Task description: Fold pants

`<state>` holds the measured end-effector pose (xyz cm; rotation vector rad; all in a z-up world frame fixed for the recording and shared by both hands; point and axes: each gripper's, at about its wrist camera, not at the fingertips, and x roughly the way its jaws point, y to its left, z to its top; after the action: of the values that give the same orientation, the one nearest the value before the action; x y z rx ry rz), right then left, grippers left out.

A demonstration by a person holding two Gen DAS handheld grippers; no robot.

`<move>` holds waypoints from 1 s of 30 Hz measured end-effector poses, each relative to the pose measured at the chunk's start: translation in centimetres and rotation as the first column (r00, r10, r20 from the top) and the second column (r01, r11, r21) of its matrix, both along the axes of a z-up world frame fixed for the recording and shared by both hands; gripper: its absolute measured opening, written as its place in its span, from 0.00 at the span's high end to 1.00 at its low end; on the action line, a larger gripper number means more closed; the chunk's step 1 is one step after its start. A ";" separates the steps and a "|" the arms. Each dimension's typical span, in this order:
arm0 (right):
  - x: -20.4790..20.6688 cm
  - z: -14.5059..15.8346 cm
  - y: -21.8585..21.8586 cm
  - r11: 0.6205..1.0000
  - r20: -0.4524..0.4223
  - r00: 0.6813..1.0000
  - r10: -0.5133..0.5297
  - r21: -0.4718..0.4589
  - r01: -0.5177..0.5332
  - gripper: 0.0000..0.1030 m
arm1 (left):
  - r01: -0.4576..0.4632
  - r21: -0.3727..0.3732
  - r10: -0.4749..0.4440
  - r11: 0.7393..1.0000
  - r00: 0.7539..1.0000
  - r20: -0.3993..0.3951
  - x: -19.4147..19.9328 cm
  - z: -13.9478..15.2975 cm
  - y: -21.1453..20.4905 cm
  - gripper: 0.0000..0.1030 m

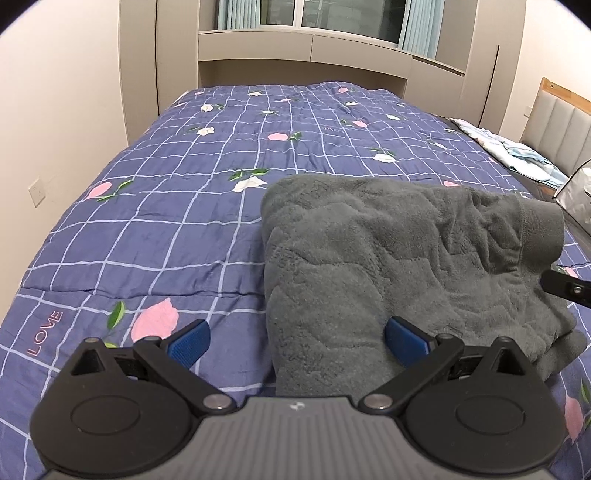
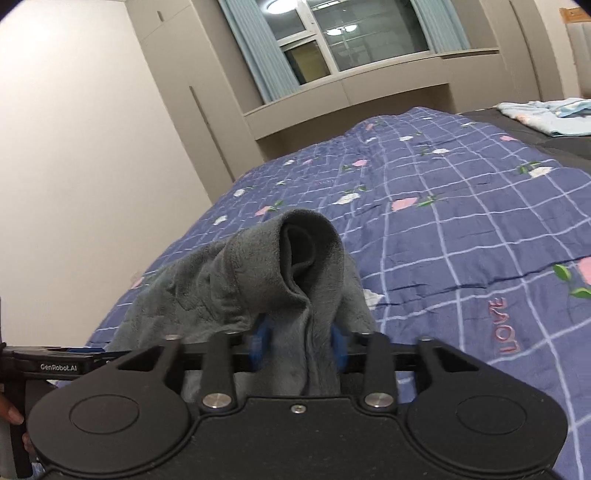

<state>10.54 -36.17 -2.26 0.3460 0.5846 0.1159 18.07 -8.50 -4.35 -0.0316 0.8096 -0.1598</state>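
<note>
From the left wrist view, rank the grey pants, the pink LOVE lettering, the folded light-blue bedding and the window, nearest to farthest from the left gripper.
1. Grey pants: partly between the fingers of the left gripper, right of centre.
2. LOVE lettering: on the quilt, at the low left.
3. Light-blue bedding: far right, by the headboard.
4. Window: top, beyond the bed.

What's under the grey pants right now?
The grey pants lie on the purple checked quilt. One end is lifted, pinched in the right gripper. Whatever the pile covers is hidden.
</note>
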 end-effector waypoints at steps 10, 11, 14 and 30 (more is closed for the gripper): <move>-3.0 2.6 3.1 0.956 0.085 0.996 0.035 -0.294 -0.009 0.06 | -0.034 -0.045 0.034 0.998 0.999 -0.002 0.7 1.7 1.1 0.00; -3.1 2.6 3.6 0.946 0.079 0.996 0.030 -0.325 -0.003 0.05 | -0.040 -0.041 0.040 0.998 0.999 0.007 0.7 1.9 1.2 0.00; -4.2 2.3 5.3 0.898 0.096 0.992 0.084 -0.439 -0.034 0.08 | -0.041 -0.029 0.041 0.999 0.999 0.003 0.9 2.0 1.3 0.00; -4.8 0.1 11.0 0.658 -0.003 0.943 0.333 -0.715 -0.235 0.86 | -0.028 -0.024 0.028 0.999 1.000 0.009 0.7 2.4 1.5 0.00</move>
<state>5.78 -25.16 -2.16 -0.5217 0.5079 0.2045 18.74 -6.99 -1.91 -0.0647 0.7977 -0.1430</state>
